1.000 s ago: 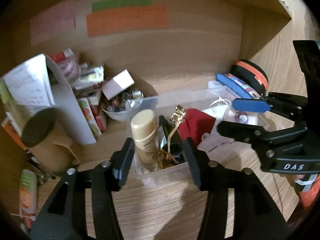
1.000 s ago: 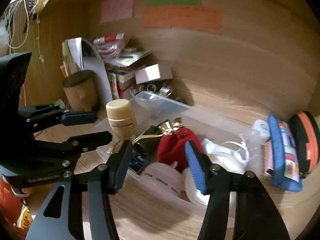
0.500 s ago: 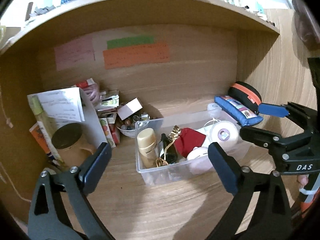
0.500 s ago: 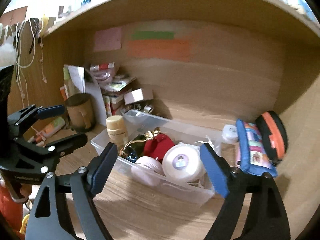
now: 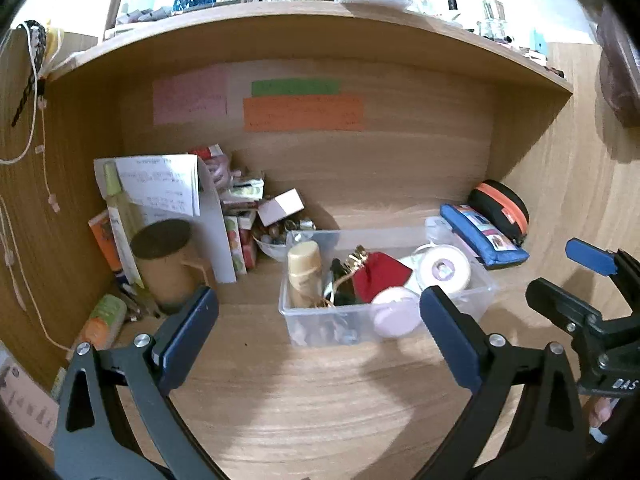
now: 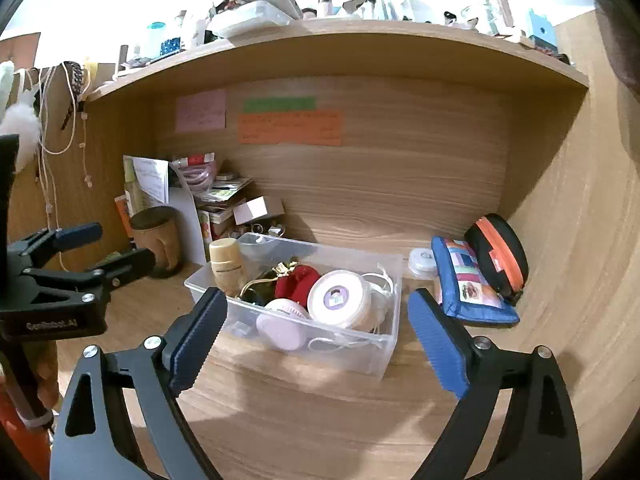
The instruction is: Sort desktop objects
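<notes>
Small round lidded tub [image 6: 421, 261] behind bin [image 6: 390, 354], perhaps right-view-only.

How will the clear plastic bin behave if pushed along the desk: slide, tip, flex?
The clear plastic bin likely slides rather than tips: it sits low and wide on smooth wood. Its thin walls probably flex under a pinch. The tall beige bottle standing at one end may topple inside if shoved fast.

Black hand-held gripper [image 6: 316, 328], blue ribbed pads, silver screws, perhaps grey-tinted arms.
</notes>
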Demonstrator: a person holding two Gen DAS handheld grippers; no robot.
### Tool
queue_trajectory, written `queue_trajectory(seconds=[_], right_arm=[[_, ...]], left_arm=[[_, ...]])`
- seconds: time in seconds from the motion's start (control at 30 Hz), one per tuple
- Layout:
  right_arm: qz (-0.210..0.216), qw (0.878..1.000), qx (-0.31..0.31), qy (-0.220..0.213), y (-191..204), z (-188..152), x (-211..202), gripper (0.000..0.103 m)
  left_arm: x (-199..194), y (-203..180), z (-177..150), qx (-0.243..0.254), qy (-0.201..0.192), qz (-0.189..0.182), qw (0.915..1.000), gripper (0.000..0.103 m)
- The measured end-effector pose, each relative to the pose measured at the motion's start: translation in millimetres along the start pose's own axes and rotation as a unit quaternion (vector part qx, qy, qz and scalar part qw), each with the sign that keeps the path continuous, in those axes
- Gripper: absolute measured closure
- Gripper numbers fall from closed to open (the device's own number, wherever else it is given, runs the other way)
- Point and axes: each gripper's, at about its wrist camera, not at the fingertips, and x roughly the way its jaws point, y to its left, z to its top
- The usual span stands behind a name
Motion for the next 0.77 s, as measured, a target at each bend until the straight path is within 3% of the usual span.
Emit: queue_trajectory(seconds=[0.1, 0.77], right_arm=[[-0.004, 1.0, 0.007, -0.005, 1, -6, -6, 0.003], [-0.008, 1.0, 0.021, 0.019, -4, -15, -1, 0.002]], left_arm=[[1, -4, -6, 0.0, 0.008, -0.004, 1.0, 0.001], [8, -18, -15, 0.002, 0.019, -0.028, 0.9994, 0.001]])
